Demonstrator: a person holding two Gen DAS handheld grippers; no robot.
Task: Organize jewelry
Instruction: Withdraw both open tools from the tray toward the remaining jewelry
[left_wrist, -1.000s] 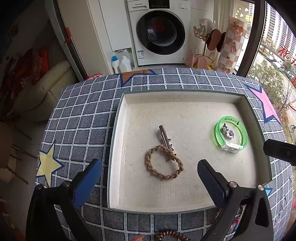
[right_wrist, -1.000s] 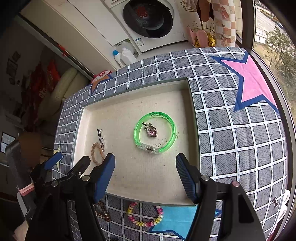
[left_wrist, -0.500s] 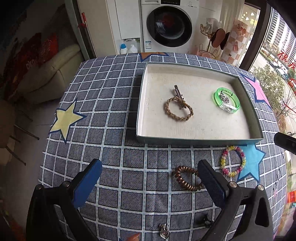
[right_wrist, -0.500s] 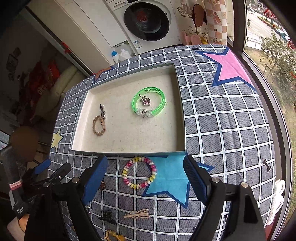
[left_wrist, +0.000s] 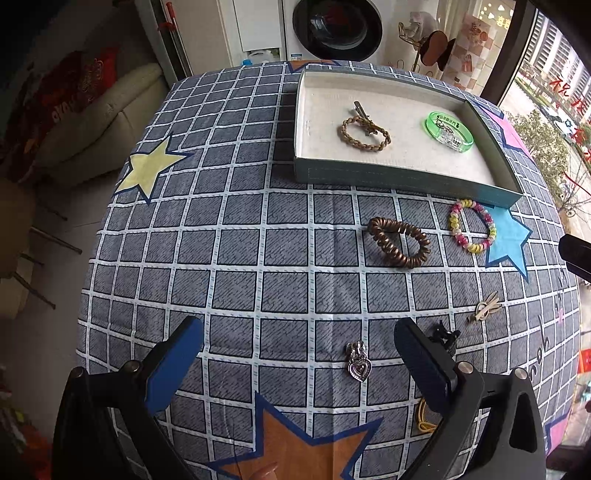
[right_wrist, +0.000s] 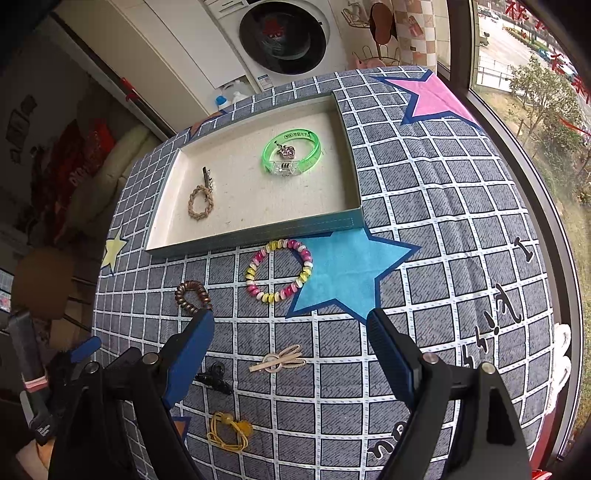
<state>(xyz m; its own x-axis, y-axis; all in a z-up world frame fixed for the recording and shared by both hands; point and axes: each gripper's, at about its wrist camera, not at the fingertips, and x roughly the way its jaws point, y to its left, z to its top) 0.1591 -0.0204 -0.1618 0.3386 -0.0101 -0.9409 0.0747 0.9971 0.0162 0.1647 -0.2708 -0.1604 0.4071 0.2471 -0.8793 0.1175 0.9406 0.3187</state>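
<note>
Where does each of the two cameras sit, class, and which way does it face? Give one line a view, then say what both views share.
Left wrist: sits on the left gripper, looking forward and down across the checked tablecloth toward the tray; its own open jaws show.
Right wrist: sits on the right gripper, facing the tray from the window side; its open jaws and the left gripper show.
Shared: tray, green bangle, braided ring, beaded bracelet.

We've got both grippers hanging over the near edge of the tablecloth. Left gripper (left_wrist: 298, 363) has its jaws spread wide, gripping nothing. Right gripper (right_wrist: 290, 354) same deal, wide apart.
</note>
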